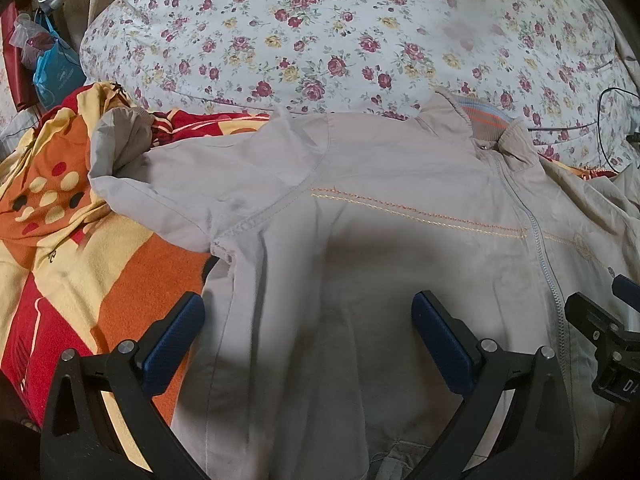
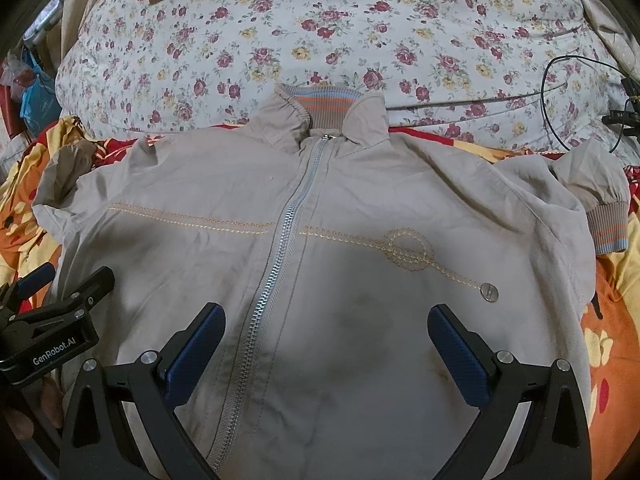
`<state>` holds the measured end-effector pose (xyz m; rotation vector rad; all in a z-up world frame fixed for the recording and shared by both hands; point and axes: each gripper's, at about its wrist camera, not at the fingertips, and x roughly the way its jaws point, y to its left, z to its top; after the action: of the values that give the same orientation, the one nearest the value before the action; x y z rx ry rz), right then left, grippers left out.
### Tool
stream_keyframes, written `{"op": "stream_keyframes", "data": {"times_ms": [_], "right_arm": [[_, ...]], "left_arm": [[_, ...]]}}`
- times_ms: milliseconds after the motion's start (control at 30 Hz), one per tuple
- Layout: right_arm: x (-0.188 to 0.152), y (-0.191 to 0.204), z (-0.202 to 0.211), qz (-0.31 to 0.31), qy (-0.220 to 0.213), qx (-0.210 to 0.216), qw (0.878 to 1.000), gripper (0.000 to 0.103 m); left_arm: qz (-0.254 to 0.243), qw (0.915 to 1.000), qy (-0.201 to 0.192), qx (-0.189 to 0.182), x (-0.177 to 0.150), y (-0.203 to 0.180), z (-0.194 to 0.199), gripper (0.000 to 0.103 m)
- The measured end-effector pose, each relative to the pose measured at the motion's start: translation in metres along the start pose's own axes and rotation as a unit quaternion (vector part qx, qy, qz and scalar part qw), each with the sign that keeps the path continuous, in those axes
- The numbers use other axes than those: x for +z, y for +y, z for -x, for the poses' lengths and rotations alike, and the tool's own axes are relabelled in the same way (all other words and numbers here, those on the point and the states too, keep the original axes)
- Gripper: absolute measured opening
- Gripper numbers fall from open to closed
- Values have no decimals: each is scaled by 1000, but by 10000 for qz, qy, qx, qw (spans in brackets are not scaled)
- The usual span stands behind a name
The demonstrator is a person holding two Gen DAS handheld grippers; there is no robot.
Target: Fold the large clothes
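A beige zip-up jacket (image 2: 224,184) lies front up and zipped on the bed, collar (image 2: 320,108) at the far side, sleeves bunched at both sides. It also shows in the left wrist view (image 1: 360,184). My left gripper (image 1: 308,320) is open and empty, above the jacket's left side near its edge; it also shows in the right wrist view (image 2: 60,292). My right gripper (image 2: 326,332) is open and empty above the jacket's middle, right of the zipper (image 2: 280,248); part of it shows in the left wrist view (image 1: 604,320).
An orange, red and yellow blanket (image 1: 80,248) lies under the jacket. A floral duvet (image 2: 320,32) is piled behind the collar. Black cables (image 2: 560,92) lie at the far right. Bags (image 1: 52,64) stand at the far left.
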<state>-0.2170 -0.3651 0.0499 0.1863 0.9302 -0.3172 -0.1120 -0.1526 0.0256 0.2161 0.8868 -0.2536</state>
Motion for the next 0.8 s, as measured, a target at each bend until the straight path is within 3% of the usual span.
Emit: {"op": "stream_keyframes", "data": {"times_ms": [800], "right_arm": [[-1, 4, -1, 47, -80, 56, 9999, 102]], "left_arm": [[249, 9996, 113, -113, 14, 18, 12, 103]]}}
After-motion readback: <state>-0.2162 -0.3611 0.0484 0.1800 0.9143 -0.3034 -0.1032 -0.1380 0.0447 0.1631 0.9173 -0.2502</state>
